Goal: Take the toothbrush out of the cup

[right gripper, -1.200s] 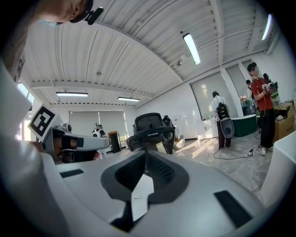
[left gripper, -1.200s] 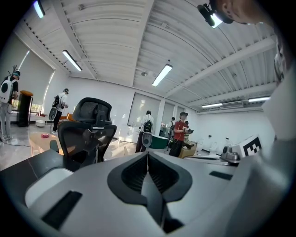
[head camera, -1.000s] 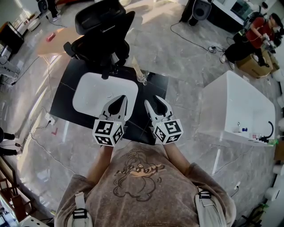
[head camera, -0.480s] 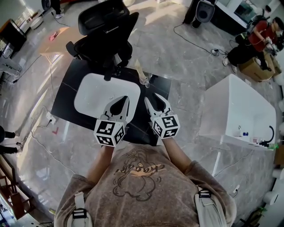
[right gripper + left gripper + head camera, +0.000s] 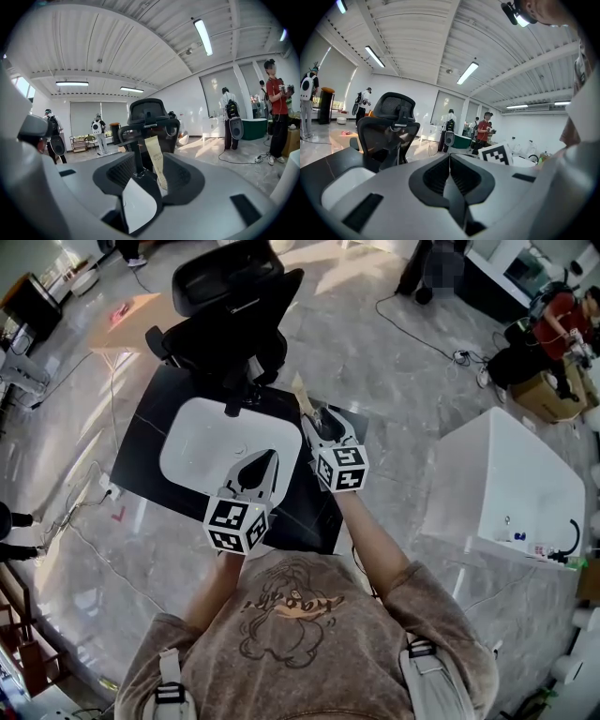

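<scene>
A toothbrush in a beige paper sleeve (image 5: 302, 395) stands tilted in a clear cup (image 5: 312, 414) at the far right edge of the black table (image 5: 150, 427). My right gripper (image 5: 320, 420) has reached the cup. Its jaws are opening, and in the right gripper view the toothbrush (image 5: 153, 150) rises in the gap of that gripper (image 5: 149, 165) with the pads off it. The cup itself barely shows there. My left gripper (image 5: 271, 457) hovers over the near edge of the white tray (image 5: 192, 442). This gripper (image 5: 450, 157) has its jaws together with nothing between them.
A black office chair (image 5: 234, 306) stands against the table's far side, right behind the cup. A white cabinet (image 5: 506, 484) is on the floor to the right. Several people stand in the background of the room.
My right gripper has moved forward from beside the left one to the cup at the table's far edge. The left gripper has stayed over the tray.
</scene>
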`<state>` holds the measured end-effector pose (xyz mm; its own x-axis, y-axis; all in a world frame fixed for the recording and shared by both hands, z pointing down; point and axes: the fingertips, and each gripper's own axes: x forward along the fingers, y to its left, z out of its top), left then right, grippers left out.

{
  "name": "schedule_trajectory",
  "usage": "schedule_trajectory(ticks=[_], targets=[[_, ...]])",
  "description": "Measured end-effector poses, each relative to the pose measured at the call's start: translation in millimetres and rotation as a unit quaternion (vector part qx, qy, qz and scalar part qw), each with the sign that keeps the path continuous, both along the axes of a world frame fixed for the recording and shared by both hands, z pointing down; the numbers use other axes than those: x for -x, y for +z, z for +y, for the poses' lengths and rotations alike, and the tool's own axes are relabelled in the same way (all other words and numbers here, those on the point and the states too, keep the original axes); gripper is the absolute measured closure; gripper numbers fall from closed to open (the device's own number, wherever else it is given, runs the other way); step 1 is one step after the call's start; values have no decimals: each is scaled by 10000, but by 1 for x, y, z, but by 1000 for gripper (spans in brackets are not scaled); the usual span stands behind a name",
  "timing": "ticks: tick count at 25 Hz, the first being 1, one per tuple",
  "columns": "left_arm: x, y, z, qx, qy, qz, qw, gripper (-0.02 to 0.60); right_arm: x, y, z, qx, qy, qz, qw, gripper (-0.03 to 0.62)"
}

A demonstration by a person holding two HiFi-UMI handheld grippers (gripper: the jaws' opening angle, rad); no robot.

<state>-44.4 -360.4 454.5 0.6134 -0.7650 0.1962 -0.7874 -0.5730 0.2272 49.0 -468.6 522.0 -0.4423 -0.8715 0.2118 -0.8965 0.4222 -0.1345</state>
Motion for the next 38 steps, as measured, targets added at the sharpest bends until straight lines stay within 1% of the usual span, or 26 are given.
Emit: schedule_trajectory(ticks=[5, 11, 15, 19, 26, 27, 28, 29, 30, 34, 38], targets=[[1, 8, -2, 114, -2, -22, 9999, 565, 11, 24, -41, 173, -129, 353, 9991, 368], [5, 12, -3, 201, -45, -47, 9998, 565, 21, 39, -78, 334, -248, 767, 9962, 367], [9, 16, -5, 244, -76, -57, 9997, 565, 26, 53, -92, 511, -356, 989, 9931, 367], [12, 19, -8, 290, -111, -45, 9995, 565, 25, 61, -98, 644, -310, 1032, 9921, 367], [12, 23, -12, 333, -103, 16, 9994, 565, 22, 67, -102, 742, -275, 1076, 9910, 367], [12, 24, -13, 349, -102, 30, 9993, 565, 21, 67, -102, 756, -268, 1089, 9908, 373], [12, 24, -13, 363, -102, 38, 9993, 565, 20, 67, -103, 761, -262, 1100, 9907, 394], [13, 25, -14, 375, -104, 41, 9992, 565, 19, 67, -103, 763, -256, 1098, 9907, 429], [13, 26, -14, 383, -108, 44, 9992, 565, 18, 67, -103, 763, -254, 1082, 9909, 442], [13, 26, -14, 400, -107, 59, 9991, 565, 17, 66, -103, 748, -267, 1055, 9912, 473], [12, 28, -13, 434, -111, 59, 9990, 565, 15, 63, -101, 724, -260, 1034, 9917, 480]])
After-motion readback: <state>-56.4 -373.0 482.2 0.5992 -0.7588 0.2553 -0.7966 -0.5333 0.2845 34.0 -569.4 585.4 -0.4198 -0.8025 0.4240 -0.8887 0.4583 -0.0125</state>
